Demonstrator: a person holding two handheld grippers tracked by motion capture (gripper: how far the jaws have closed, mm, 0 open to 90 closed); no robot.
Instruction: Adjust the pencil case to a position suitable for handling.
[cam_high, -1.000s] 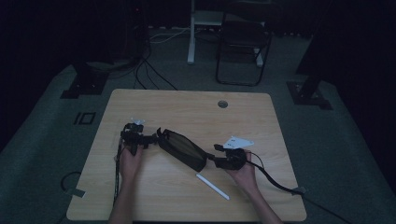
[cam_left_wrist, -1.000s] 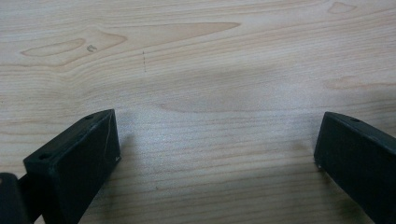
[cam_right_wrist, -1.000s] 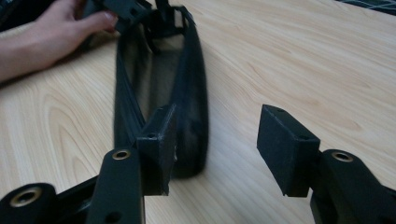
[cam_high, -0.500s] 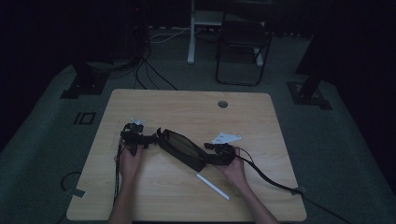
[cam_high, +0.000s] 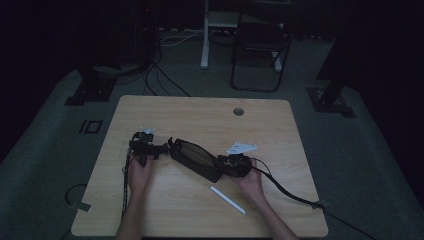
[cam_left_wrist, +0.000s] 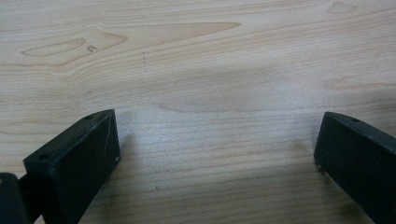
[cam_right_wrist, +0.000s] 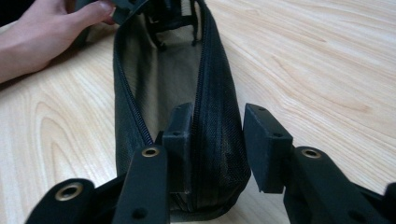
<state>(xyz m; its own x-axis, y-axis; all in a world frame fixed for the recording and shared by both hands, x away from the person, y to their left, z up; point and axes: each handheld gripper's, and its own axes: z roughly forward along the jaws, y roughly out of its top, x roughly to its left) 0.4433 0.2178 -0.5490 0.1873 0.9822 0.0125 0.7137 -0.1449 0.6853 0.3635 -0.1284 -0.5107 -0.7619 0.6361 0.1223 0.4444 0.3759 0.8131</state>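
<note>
A black zip pouch (cam_high: 192, 156) lies unzipped on the wooden table (cam_high: 200, 115), running from upper left to lower right. My right gripper (cam_high: 223, 165) is at its lower-right end. In the right gripper view the pouch (cam_right_wrist: 159, 79) gapes, and my right gripper (cam_right_wrist: 217, 130) is open, one jaw inside and one outside the right-hand zipped wall. My left gripper (cam_high: 159, 149) sits at the pouch's upper-left end. My left gripper (cam_left_wrist: 215, 140) is wide open over bare wood with nothing between its jaws.
A white pen (cam_high: 227, 200) lies on the table in front of the pouch, near the right hand. A round cable hole (cam_high: 238, 111) is at the table's far side. A hand (cam_right_wrist: 51, 32) rests beside the pouch's far end. A folding chair (cam_high: 260, 45) stands beyond the table.
My right gripper has moved left up to the pouch's end, and its jaws now straddle the pouch's wall. The left gripper and the pouch have stayed put.
</note>
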